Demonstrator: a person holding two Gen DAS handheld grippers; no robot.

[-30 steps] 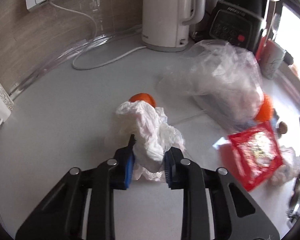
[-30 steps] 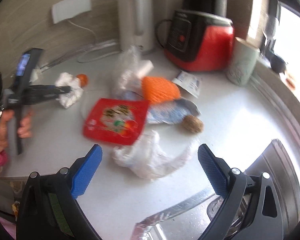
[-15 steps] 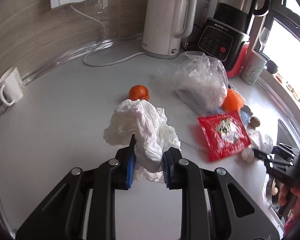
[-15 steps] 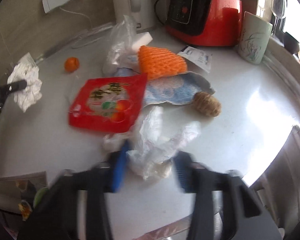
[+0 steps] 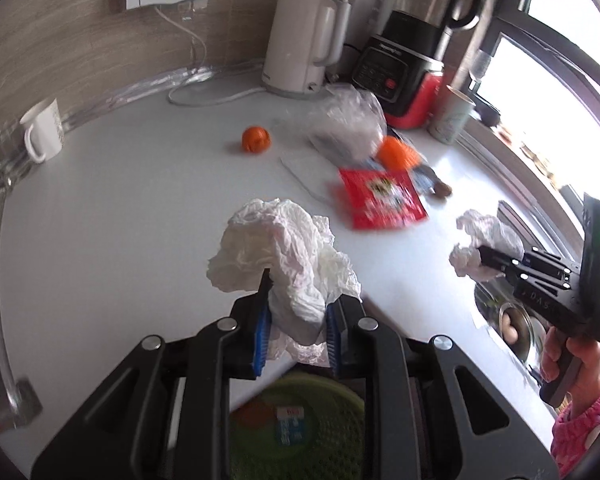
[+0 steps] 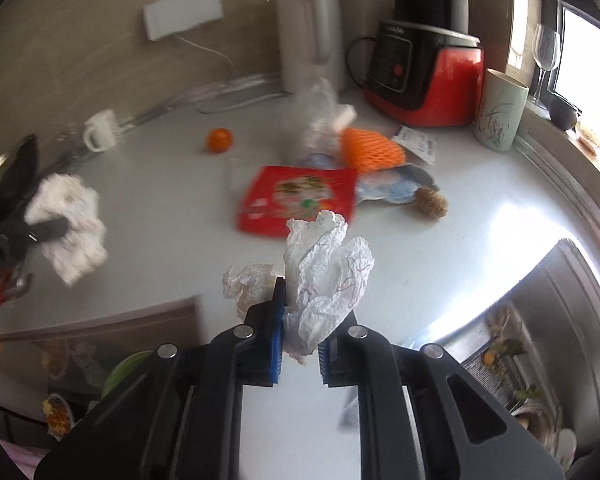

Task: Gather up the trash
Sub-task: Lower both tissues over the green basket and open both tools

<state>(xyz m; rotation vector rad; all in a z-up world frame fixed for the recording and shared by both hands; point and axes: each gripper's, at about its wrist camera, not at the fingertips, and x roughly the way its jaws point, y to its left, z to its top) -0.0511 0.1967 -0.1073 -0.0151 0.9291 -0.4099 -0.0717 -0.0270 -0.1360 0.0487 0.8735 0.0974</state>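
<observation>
Trash in two crumpled pieces is what you carry: your left gripper [image 5: 296,322] has its blue pads pressed narrow onto a crumpled white tissue [image 5: 284,256], which billows up and forward past the fingertips and hangs clear of the white countertop [image 5: 112,216]. Your right gripper [image 6: 299,342] has just been closing its jaws, and a second crumpled white wrapper [image 6: 324,276] now sits between them, its left pad against the paper and the wad rising above the fingertips. Seen from the left wrist, that right gripper appears far to the right with the same wad at its tip, held in your hand [image 5: 572,360] above a pink sleeve [image 5: 580,428]. Beyond both grippers, more litter lies on the counter: a red snack packet [image 6: 300,198] flat just ahead of the right fingertips, an orange foam fruit net [image 6: 370,150] behind it, a clear plastic bag [image 5: 348,124], a printed blue-white wrapper [image 6: 396,188] and a small brown husk [image 6: 430,202] beside that. A small orange fruit [image 5: 255,139] sits alone, further left and well apart from the pile. Along the back stand a white kettle [image 5: 300,40], a black-and-red blender [image 5: 412,60], a pale green cup [image 6: 500,110] and a wine glass [image 6: 545,52]; a white mug [image 5: 44,130] stands far left. Below the left gripper, off the counter edge, a green basket [image 5: 296,420] is visible with some packaging inside.
</observation>
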